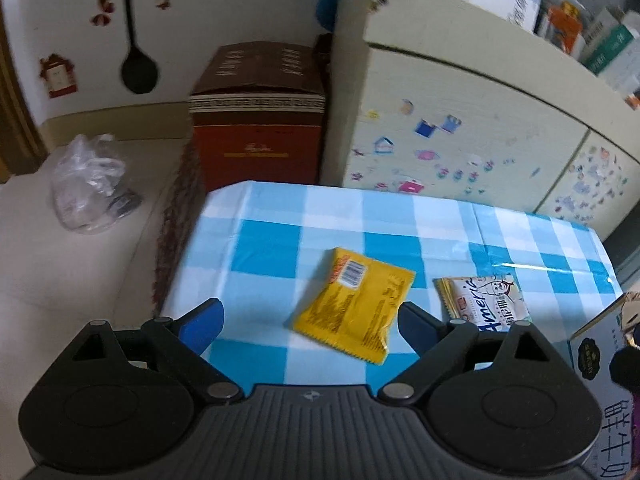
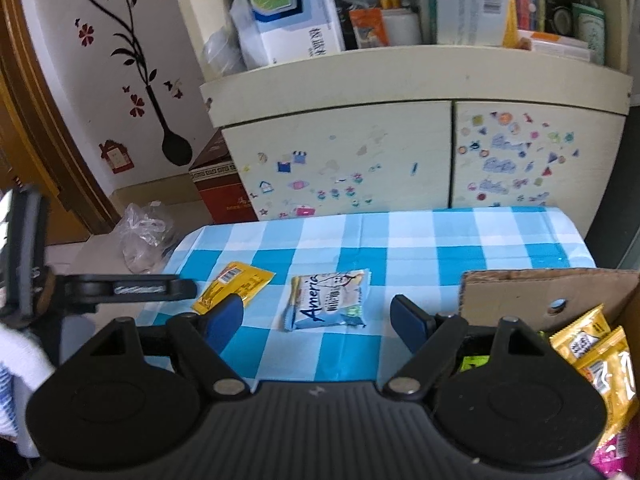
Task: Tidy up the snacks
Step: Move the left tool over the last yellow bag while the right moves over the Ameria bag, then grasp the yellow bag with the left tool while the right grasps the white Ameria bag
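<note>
Hovering spread & empty: left claw [image 1: 310, 320] over yellow pkt [image 1: 354, 304], right claw [image 2: 318, 320] over white pkt [image 2: 326, 300].

two snack packets [image 2: 234, 288] on table, one cardboard box [image 2: 548, 292]

Dim indoor light, motion blur (edges fisheye-warped), slight glare.

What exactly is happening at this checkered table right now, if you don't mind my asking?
A person is tidying snacks with two handheld grippers. The left gripper is open above a yellow packet, and the right gripper is open above a pale blue packet. Both packets lie loose on the checkered tablecloth. A cardboard box at the right already holds several snacks.
</note>
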`<act>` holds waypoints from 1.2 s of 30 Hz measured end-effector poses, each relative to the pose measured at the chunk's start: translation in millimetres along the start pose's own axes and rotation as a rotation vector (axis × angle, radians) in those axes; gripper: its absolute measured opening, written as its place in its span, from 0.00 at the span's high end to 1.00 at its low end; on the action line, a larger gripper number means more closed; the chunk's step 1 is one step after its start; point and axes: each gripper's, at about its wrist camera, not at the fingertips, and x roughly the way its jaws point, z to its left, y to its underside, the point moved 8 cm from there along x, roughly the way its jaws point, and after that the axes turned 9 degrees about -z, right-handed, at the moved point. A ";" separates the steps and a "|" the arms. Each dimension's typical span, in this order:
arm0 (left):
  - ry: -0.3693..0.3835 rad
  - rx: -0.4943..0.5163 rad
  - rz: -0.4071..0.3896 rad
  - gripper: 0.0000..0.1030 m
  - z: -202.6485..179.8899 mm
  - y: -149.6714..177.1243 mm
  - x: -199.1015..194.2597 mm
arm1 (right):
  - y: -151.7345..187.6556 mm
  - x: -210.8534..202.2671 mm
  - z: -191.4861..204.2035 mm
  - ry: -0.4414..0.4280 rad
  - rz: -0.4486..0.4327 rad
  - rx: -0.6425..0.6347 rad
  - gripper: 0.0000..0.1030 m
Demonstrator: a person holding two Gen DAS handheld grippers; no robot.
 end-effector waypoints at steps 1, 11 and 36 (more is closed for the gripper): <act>0.000 0.012 0.000 0.06 -2.1 0.9 5.4 | 1.1 1.5 1.9 -0.001 0.000 -0.011 0.21; 0.005 0.029 0.033 0.06 -3.8 8.4 45.0 | 15.3 37.3 12.0 0.038 0.029 -0.045 0.21; 0.034 0.111 0.048 0.00 -5.4 16.8 62.1 | 31.8 105.0 -7.9 0.154 0.069 0.014 0.15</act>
